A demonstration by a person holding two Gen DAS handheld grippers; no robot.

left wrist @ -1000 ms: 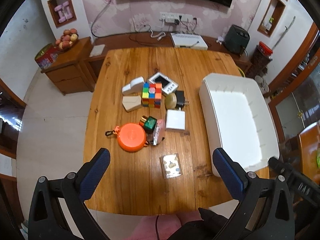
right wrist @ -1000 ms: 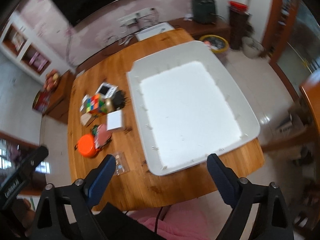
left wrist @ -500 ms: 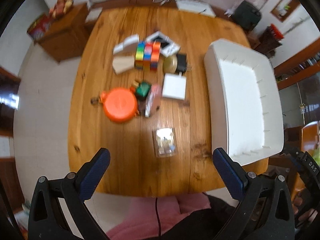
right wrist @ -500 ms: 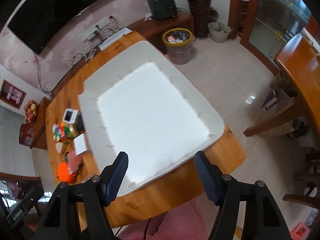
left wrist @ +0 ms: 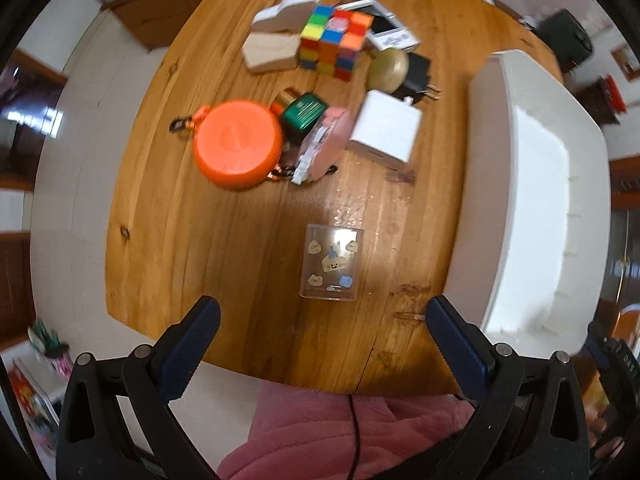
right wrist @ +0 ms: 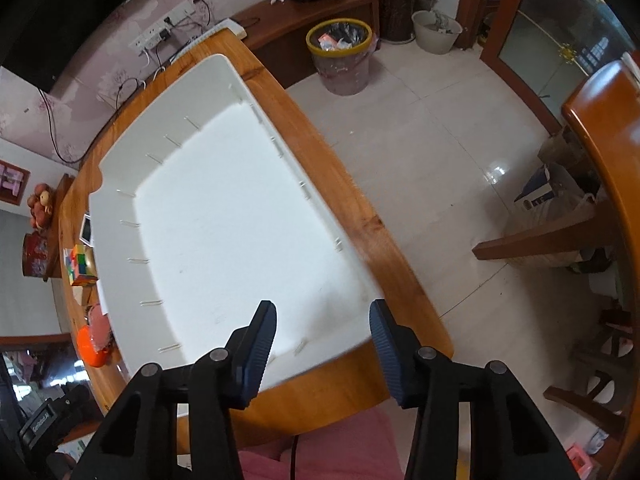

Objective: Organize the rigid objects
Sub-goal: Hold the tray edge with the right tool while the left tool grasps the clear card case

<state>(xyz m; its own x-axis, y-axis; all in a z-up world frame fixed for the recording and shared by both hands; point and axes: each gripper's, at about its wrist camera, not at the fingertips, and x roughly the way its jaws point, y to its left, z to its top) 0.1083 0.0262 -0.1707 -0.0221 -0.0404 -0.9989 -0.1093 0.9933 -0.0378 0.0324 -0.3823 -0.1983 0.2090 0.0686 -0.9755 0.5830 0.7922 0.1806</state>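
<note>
The clear sticker case [left wrist: 331,261] lay flat on the wooden table [left wrist: 248,216], left of the white bin [left wrist: 532,208]. The left gripper [left wrist: 320,334] hung wide open above it, empty. The right gripper [right wrist: 322,340] was closing on nothing over the bin's near corner.

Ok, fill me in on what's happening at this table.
A person holds a gripper in each hand, sorting small items into a white bin, which has nothing in it yet. The left gripper is open above a clear sticker-covered box, holding nothing. The right gripper is over the bin's near corner, jaws closing on nothing. A colour cube and orange disc wait on the table.
</note>
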